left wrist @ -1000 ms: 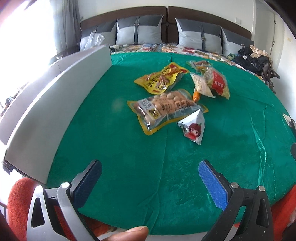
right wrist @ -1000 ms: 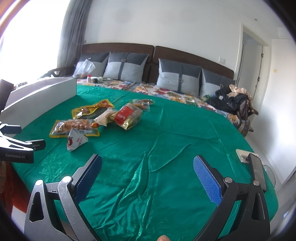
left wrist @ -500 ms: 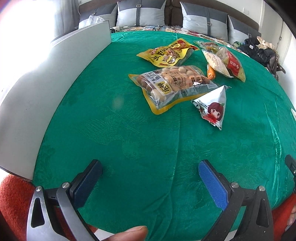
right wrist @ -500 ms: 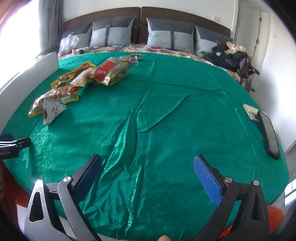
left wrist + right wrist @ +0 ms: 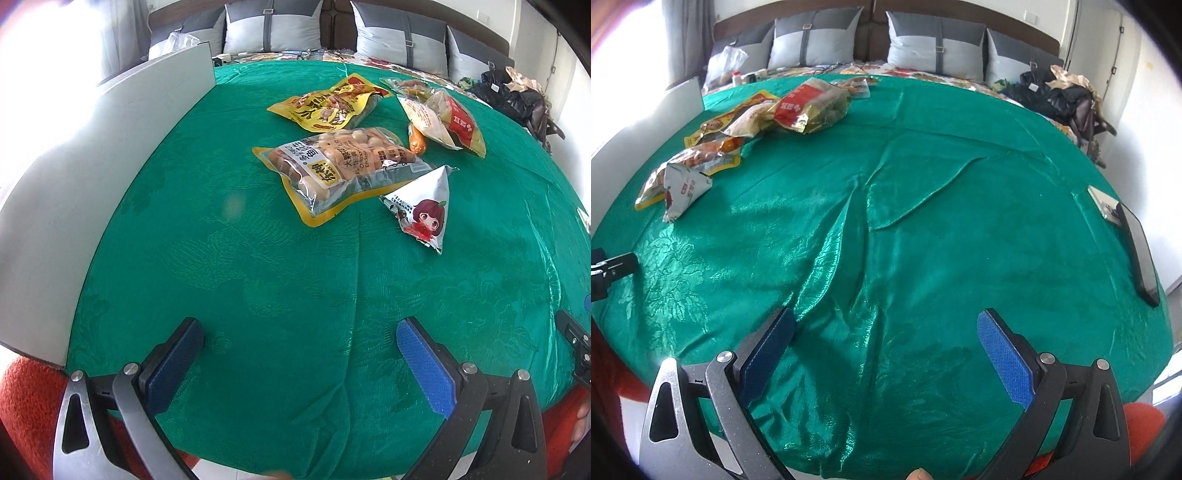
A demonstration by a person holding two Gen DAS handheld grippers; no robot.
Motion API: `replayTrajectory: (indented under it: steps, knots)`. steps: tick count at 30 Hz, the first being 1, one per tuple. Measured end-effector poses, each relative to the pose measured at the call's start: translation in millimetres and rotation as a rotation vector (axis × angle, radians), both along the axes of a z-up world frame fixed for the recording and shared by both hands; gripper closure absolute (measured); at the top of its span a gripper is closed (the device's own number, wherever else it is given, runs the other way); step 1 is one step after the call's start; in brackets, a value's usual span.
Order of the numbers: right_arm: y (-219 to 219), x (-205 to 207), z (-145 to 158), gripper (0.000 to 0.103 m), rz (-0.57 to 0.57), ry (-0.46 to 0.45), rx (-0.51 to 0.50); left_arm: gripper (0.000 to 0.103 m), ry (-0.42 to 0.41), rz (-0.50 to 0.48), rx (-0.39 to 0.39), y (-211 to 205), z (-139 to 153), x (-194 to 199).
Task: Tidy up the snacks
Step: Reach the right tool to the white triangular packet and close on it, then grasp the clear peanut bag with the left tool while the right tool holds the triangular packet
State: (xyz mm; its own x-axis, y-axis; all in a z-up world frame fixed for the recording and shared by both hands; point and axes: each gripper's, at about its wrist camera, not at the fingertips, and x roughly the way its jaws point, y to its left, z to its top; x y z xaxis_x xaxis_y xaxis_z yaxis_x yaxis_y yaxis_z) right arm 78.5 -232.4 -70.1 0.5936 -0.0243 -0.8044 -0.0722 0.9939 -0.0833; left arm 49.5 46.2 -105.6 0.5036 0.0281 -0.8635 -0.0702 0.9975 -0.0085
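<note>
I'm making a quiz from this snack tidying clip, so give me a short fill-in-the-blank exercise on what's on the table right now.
1. The snacks lie on a ____ cloth.
2. The triangular pouch shows a cartoon girl with ____ hair.
3. Both the left gripper and the right gripper are ____ and hold nothing.
4. The white box stands along the cloth's ____ edge in the left wrist view.

Missing words: green; red; open; left

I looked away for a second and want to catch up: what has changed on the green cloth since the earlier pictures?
Both grippers tipped down and came in over the cloth; the left gripper closed in on the peanut pack and triangular pouch. Nothing was taken hold of or let go. The right gripper and the left stay open, and the snacks lie where they were.
</note>
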Motion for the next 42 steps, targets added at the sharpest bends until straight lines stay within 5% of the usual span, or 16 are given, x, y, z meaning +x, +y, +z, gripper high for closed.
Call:
replayTrajectory:
  steps: [5,10,16,20,21,23,33,42]
  knots:
    - [17.9,4.0,18.1,0.002,0.108,-0.034,0.14,0.0,0.095,-0.028,-0.015,8.6,3.0,8.9]
    - [77.9,31.2,26.1,0.002,0.305,0.032,0.274,0.0,0.085,0.041,-0.097,39.1,7.5,9.0]
    - [162.6,67.4,-0.5,0.005,0.449,0.121,0.189,0.002,0.062,0.131,-0.136,68.6,8.1,8.0]
    - [189.5,76.5,-7.1,0.005,0.483,0.1,0.124,0.002,0.052,0.15,-0.169,77.6,8.3,7.6]
    - [191.4,77.0,-7.3,0.016,0.48,0.088,0.113,0.002,0.051,0.15,-0.165,77.5,8.1,8.1]
    - [185.0,75.5,-3.8,0.055,0.459,0.045,0.087,0.002,0.054,0.144,-0.145,75.7,7.3,10.1]
    - [70.1,69.7,0.3,0.055,0.293,0.03,0.117,0.002,0.027,0.024,-0.14,49.2,11.5,12.8]
    - [22.6,53.9,3.6,0.054,0.189,-0.008,0.139,0.002,-0.034,-0.346,0.012,-14.8,49.2,92.7]
